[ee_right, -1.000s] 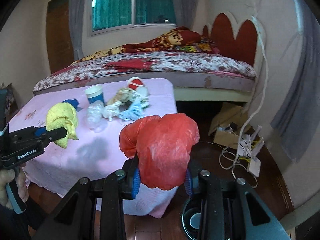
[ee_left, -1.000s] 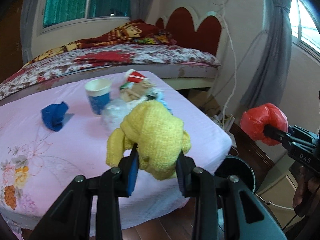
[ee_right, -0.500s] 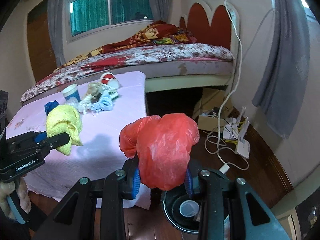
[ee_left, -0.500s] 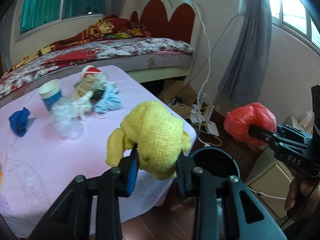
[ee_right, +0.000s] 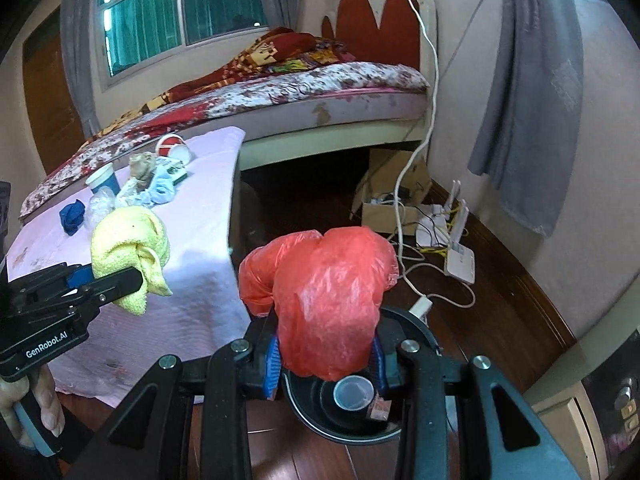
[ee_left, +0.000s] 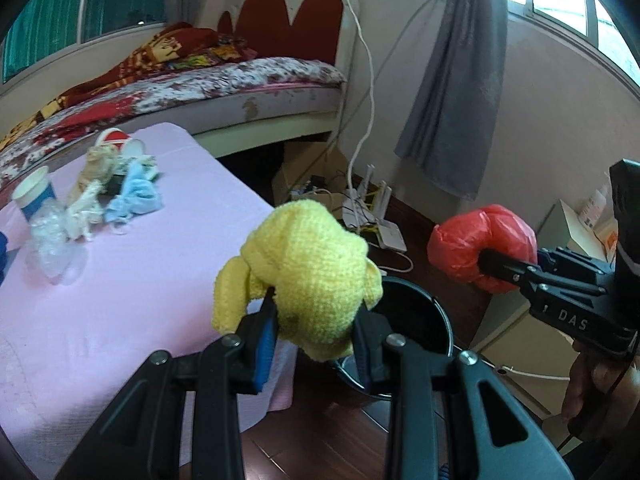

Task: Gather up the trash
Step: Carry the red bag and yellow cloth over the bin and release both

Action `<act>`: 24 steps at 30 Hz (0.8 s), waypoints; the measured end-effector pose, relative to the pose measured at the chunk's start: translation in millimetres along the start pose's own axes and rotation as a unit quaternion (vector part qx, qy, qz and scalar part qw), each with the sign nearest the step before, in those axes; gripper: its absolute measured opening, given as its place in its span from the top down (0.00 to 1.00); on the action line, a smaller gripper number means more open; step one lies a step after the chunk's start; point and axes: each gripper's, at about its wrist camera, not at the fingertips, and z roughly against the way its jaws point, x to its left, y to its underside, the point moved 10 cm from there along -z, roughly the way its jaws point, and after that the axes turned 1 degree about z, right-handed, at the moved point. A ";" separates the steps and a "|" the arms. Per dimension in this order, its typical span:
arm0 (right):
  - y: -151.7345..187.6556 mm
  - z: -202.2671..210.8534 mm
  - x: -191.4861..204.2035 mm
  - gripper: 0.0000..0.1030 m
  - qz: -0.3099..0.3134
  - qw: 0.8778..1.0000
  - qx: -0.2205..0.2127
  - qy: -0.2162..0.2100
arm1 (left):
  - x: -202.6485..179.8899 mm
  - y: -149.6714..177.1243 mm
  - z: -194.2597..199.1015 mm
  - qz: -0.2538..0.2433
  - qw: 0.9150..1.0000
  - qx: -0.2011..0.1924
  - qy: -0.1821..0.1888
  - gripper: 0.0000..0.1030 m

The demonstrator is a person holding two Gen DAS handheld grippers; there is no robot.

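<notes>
While two grippers grip, one yellow cloth (ee_left: 308, 280), one red bag (ee_right: 328, 300)

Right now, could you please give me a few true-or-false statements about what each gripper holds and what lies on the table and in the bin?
1. The left gripper grips a yellow knitted cloth. True.
2. The right gripper is empty. False: its fingers clamp a red plastic bag.
3. The black bin already holds a small cup. True.
4. The pink table has been cleared. False: a blue-and-white paper cup, a tipped red cup and crumpled scraps remain.
</notes>
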 end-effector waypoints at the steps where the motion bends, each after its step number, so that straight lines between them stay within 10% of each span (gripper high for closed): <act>1: 3.2 -1.0 -3.8 0.64 -0.003 1.000 0.003 0.002 | -3.3 0.2 -4.1 -0.002 1.000 0.003 0.003 0.67; 24: 94.5 -57.9 -80.1 0.64 -0.040 0.993 0.111 0.019 | -79.5 60.9 -104.1 -0.048 0.989 0.120 0.072 0.67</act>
